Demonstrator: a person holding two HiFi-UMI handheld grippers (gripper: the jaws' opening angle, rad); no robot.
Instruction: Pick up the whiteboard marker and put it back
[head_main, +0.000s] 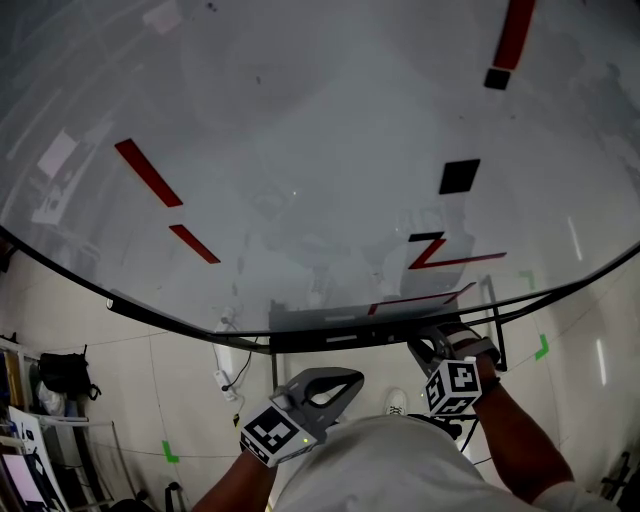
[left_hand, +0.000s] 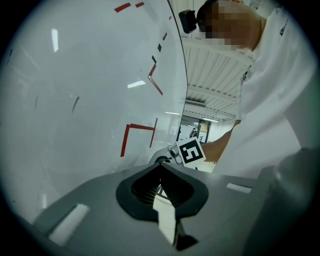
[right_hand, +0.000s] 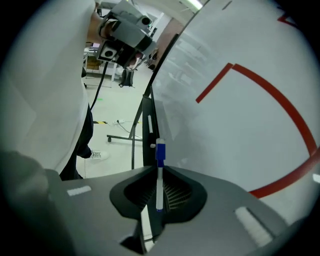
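The right hand-held gripper (right_hand: 158, 170) clamps a blue-capped whiteboard marker (right_hand: 159, 182) beside the whiteboard (right_hand: 235, 145).

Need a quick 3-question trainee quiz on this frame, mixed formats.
1. True or false: the right gripper is shut on the whiteboard marker.
2. The marker's cap is: A red, B blue, C green?
3. Fill in: the left gripper has its fingers ____ with nothing between them.
Key: 1 true; 2 B; 3 shut.

Whiteboard (head_main: 300, 150) blocks ahead (its tray (head_main: 330, 335) juts out); open floor (head_main: 170, 385) below.
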